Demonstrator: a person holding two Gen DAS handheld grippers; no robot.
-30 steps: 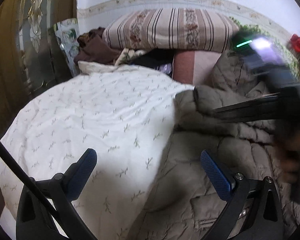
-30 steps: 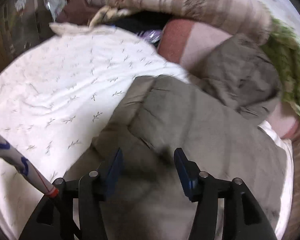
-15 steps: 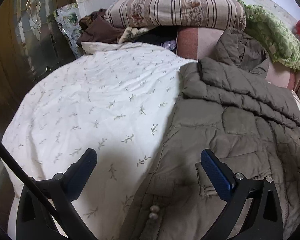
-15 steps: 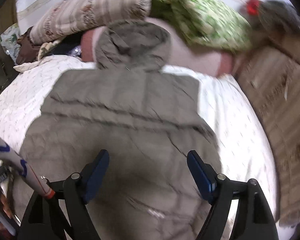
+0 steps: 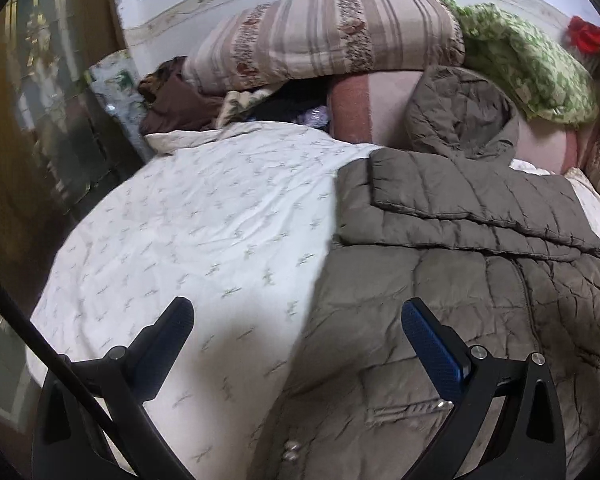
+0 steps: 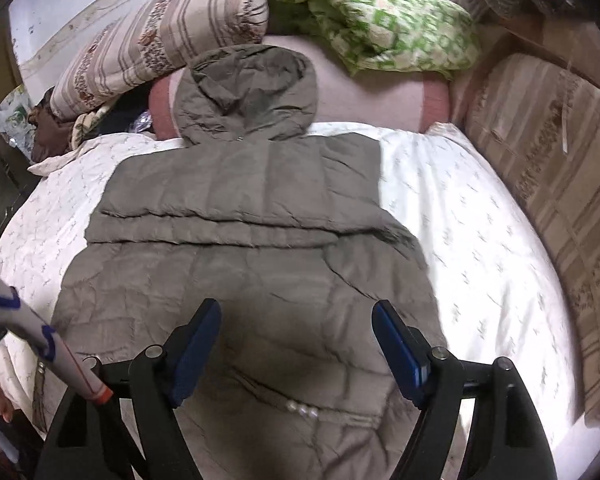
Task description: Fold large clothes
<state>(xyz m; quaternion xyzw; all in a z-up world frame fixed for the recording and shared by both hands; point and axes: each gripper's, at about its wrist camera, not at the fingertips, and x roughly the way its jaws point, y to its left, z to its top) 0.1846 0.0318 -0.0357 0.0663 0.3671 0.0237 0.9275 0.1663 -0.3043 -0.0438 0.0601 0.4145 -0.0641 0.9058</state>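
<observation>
A large olive-brown quilted hooded jacket (image 6: 252, 232) lies flat on a white leaf-print bed cover (image 6: 472, 240), hood (image 6: 248, 92) toward the pillows. A sleeve is folded across its upper body. In the left wrist view the jacket (image 5: 460, 280) fills the right half. My left gripper (image 5: 296, 320) is open and empty, above the jacket's left edge and the bed cover (image 5: 204, 216). My right gripper (image 6: 296, 320) is open and empty, above the jacket's lower middle.
A striped pillow (image 5: 324, 36), a green patterned blanket (image 6: 376, 20) and a pink bolster (image 6: 364, 96) are piled at the head of the bed. Dark clothes (image 5: 176, 100) lie at the far left. A striped upholstered side (image 6: 548, 184) borders the bed's right.
The right gripper has let go of the sleeve and pulled back toward the jacket's lower part, opening wider. The left gripper has drawn back a little. The sleeve now lies folded across the jacket.
</observation>
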